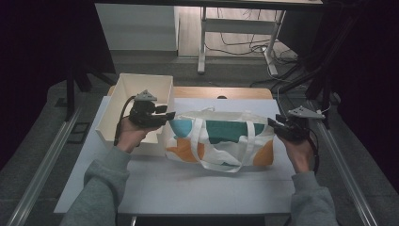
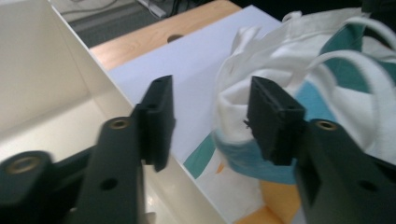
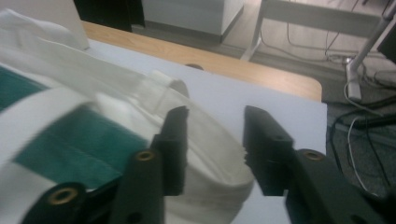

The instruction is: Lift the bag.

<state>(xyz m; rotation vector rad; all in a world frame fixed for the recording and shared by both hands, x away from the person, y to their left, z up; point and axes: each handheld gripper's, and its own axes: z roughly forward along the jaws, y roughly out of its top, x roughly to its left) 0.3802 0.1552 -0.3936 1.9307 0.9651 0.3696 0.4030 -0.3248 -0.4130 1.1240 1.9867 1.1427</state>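
Observation:
A white tote bag [image 1: 221, 139] with teal, blue and orange patches lies on the white table top [image 1: 188, 183], its two handles draped over its front. My left gripper [image 1: 170, 115] is at the bag's left end, beside the box. In the left gripper view, my left gripper [image 2: 210, 93] stands open, with the bag's bunched white cloth [image 2: 289, 56] against the right jaw. My right gripper [image 1: 272, 122] is at the bag's right end. In the right gripper view it [image 3: 215, 119] is open too, with the bag's white corner [image 3: 140, 93] lying loose between the jaws.
An open cream box [image 1: 141, 84] stands at the table's back left, touching the bag's left end; its wall [image 2: 42, 70] is close to my left gripper. A wooden strip [image 1: 221, 92] runs along the table's far edge. Desk legs and cables [image 1: 244, 47] are on the floor beyond.

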